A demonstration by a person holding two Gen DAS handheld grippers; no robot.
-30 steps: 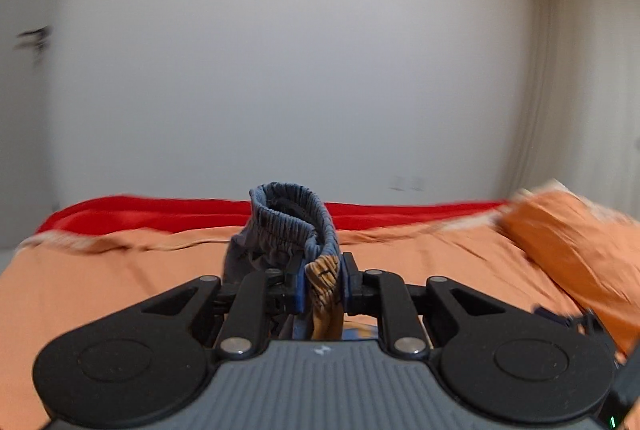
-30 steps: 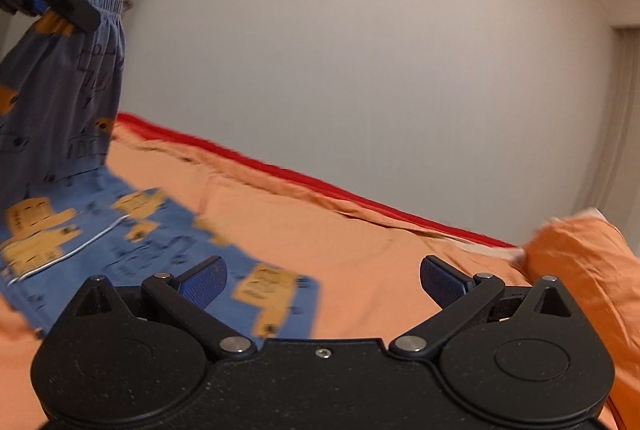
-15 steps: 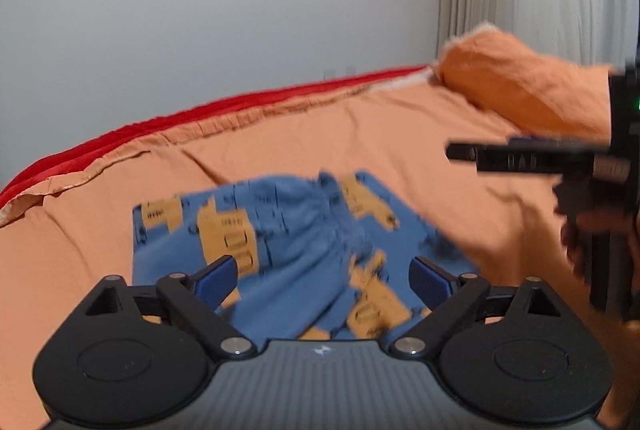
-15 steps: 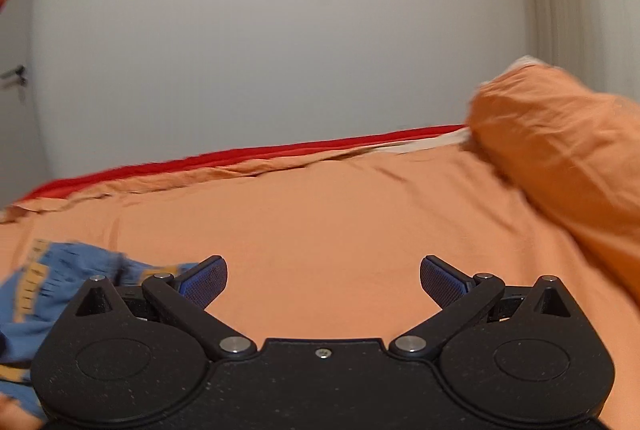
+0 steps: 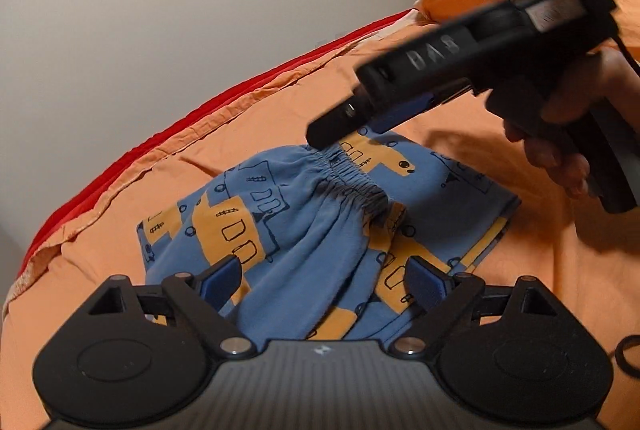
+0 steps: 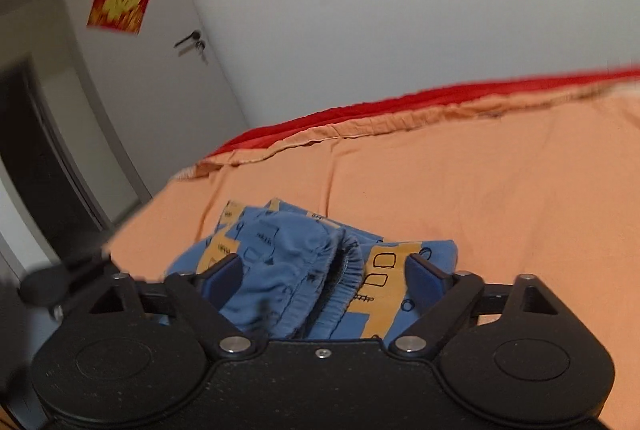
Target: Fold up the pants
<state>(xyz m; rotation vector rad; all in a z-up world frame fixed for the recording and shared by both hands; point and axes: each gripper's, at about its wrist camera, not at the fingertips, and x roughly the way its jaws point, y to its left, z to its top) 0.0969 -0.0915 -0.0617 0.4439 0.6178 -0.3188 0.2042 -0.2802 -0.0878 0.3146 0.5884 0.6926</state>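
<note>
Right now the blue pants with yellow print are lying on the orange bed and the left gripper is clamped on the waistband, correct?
Not quite. In the left wrist view the left gripper is open, jaws spread over the pants, not clamped. They do lie on the orange bed.

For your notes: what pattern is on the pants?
Blue pants with orange blocks, black outlines; left wrist view.
</note>
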